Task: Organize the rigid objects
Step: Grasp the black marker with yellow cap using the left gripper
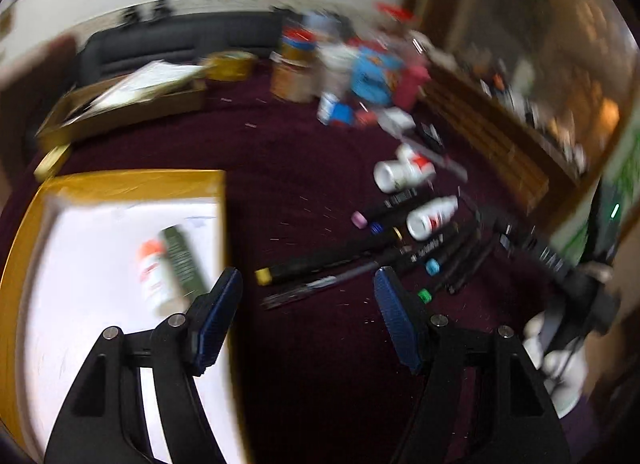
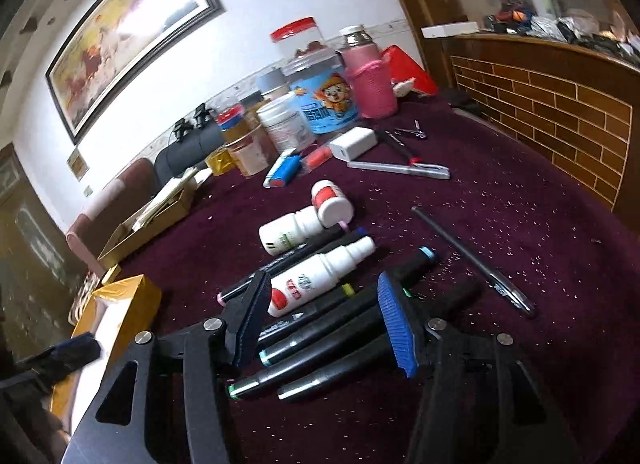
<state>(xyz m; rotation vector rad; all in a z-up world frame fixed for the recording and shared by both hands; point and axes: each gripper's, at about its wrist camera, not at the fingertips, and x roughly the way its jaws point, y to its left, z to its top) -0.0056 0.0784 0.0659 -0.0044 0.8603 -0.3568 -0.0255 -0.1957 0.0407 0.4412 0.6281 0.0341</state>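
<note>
- The left wrist view is smeared by motion, so labels and small things at the back of the tabletop [image 1: 320, 168] cannot be read.
- The left gripper [image 1: 308, 296] stands wide with nothing between its pads, above the dark red cloth just beside a gold box [image 1: 120, 184].
- Only this view looks into the gold box: on its white lining lie a small white bottle with an orange cap [image 1: 154, 276] and a dark green stick [image 1: 184, 260], touching or nearly so; blur hides which.
- The right wrist view is sharp. The right gripper [image 2: 320, 316] is partly open and holds nothing; a row of black markers [image 2: 320, 336] lies on the cloth under and between its fingers, partly hidden by them.
- A white spray bottle [image 2: 320, 276] lies on the markers, with two white pill bottles [image 2: 304, 220] just behind it.
- A black pen [image 2: 476, 260] lies apart to the right.
- Only the right view shows the jars and pink flask [image 2: 370, 80] clearly, and a framed painting [image 2: 132, 32] on the wall.
- The gold box is cut off at the left of that view, with the tip of the other gripper in front of it.
</note>
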